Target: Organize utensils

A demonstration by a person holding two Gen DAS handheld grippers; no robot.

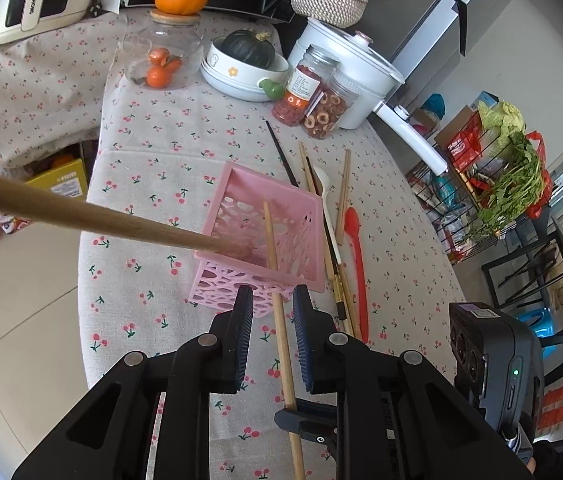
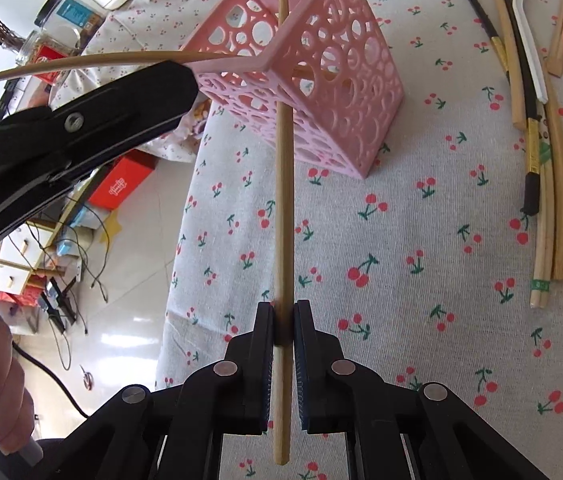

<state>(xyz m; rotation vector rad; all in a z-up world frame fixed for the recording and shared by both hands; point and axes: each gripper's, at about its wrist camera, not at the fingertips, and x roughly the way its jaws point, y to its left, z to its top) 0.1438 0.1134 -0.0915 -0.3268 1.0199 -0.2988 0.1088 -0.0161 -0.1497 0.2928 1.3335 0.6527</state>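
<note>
Right gripper [image 2: 283,316] pinches a pale chopstick [image 2: 284,184] (tip inside pink basket [image 2: 333,92]).

Cherry-print tablecloth [image 2: 401,240], glossy pale tiled floor [image 1: 13,300], wire rack [image 1: 481,200], grey wall [image 1: 521,52]

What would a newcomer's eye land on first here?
Probably the pink basket standing mid-table on the cherry-print cloth, with two wooden chopsticks poking into it. The right gripper is clamped on one chopstick; the left gripper is open around its chopstick. More utensils lie right of the basket.
</note>
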